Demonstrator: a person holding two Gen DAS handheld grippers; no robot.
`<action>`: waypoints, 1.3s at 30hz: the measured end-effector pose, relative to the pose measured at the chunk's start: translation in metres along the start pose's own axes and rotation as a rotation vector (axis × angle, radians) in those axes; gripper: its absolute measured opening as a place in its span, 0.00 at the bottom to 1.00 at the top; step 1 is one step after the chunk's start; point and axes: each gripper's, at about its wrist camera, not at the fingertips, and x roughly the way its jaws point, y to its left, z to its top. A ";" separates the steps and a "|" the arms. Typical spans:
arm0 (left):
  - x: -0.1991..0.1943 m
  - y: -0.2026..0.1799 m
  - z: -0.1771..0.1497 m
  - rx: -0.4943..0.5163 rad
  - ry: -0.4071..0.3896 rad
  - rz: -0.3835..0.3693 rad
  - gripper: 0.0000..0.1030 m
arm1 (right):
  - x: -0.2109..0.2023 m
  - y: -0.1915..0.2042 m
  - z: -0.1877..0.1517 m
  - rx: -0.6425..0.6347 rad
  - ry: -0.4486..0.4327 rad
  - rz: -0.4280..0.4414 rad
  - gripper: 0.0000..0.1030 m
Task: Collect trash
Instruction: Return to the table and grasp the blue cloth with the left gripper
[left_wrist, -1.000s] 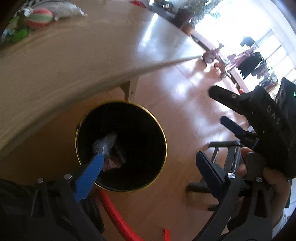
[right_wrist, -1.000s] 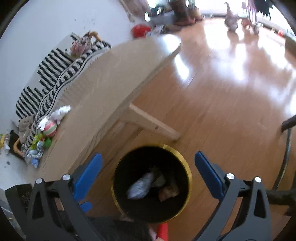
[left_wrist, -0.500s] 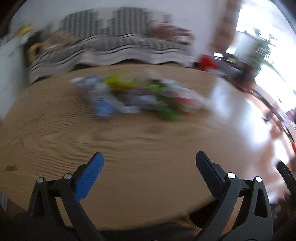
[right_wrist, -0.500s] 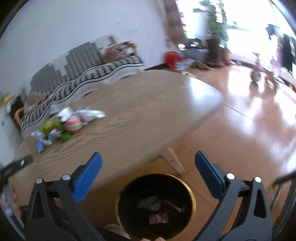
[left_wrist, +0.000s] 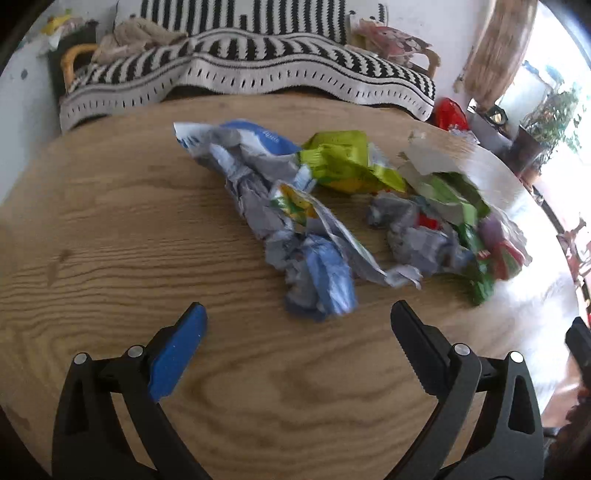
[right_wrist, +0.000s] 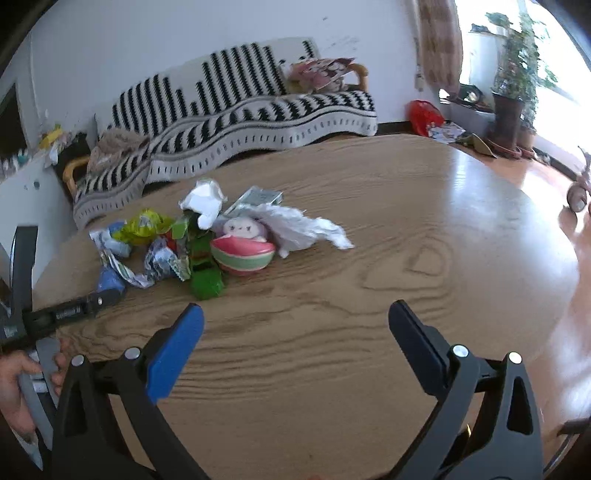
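both claws have swung up from the bin to the bench. left claw gaping wide and empty, just short of the blue crumpled wrapper at the near edge of the trash pile. right claw also wide, empty, well back from the pile. step: reaching for next piece. next: ease forward, straddle the wrapper, close.

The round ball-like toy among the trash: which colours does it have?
The toy has pink and green stripes; it shows best in the right wrist view.
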 end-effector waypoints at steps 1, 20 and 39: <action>0.004 0.005 0.003 0.006 -0.013 0.028 0.94 | 0.003 0.003 0.000 -0.019 0.001 -0.011 0.94; 0.002 0.074 0.024 -0.111 0.006 -0.109 0.94 | 0.055 0.093 0.020 -0.155 0.040 0.137 0.94; 0.016 0.093 0.030 0.063 0.002 0.137 0.94 | 0.106 0.188 0.012 -0.294 0.205 0.270 0.82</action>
